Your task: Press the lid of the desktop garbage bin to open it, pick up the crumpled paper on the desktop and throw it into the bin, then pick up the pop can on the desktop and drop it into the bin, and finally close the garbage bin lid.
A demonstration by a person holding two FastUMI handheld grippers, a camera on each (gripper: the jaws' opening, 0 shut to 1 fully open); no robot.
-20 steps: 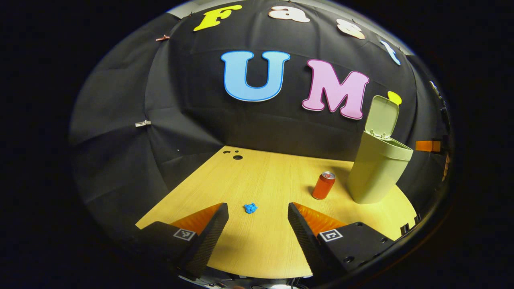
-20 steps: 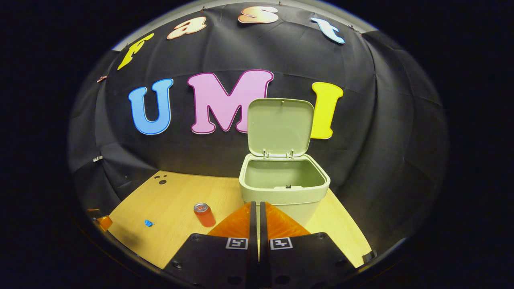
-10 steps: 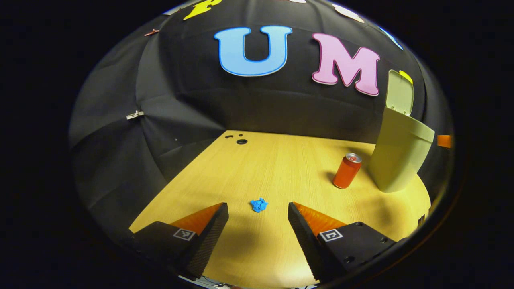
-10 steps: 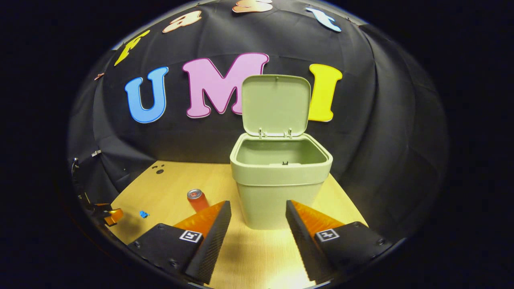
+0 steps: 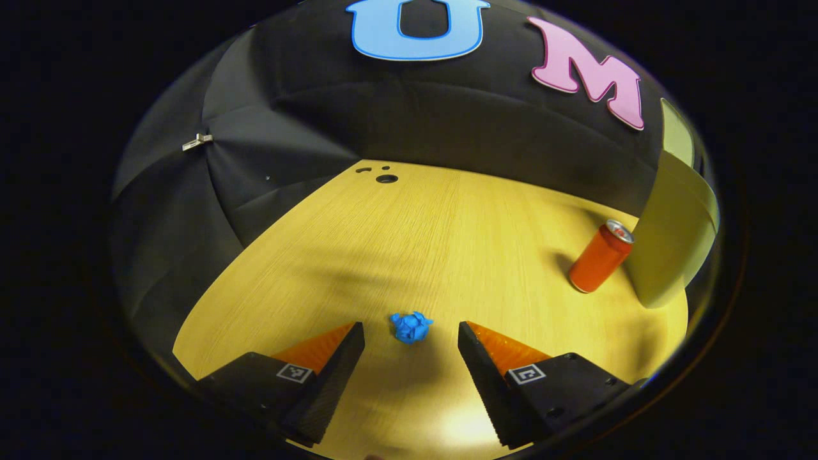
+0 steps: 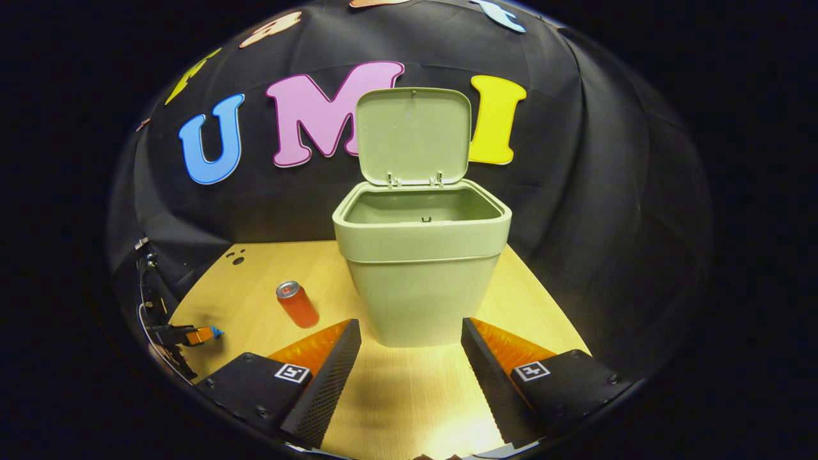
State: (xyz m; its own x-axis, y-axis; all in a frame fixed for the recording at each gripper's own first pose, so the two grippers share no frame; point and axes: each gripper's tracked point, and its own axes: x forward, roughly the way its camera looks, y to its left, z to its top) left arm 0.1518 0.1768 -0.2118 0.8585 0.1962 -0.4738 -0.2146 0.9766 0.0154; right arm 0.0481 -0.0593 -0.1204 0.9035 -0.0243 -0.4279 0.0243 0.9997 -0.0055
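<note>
A small blue crumpled paper (image 5: 411,327) lies on the wooden desktop (image 5: 447,236), just ahead of my open left gripper (image 5: 411,335) and between the lines of its fingertips. An orange pop can (image 5: 599,256) stands upright at the right, beside the pale green bin (image 5: 671,236). In the right gripper view the bin (image 6: 422,268) stands straight ahead with its lid (image 6: 412,135) raised upright at the back. My right gripper (image 6: 411,329) is open, low in front of the bin's base. The can (image 6: 297,304) stands left of the bin there. The left gripper (image 6: 188,335) shows at the far left beside the paper (image 6: 216,331).
Black cloth walls close in the desktop at the back and sides. Small round holes (image 5: 385,178) sit in the desktop's far left corner. Bare wood stretches between the paper and the can.
My left gripper has dropped and moved forward, so the paper now lies near its fingertips. My right gripper went from shut to open and sank lower before the bin.
</note>
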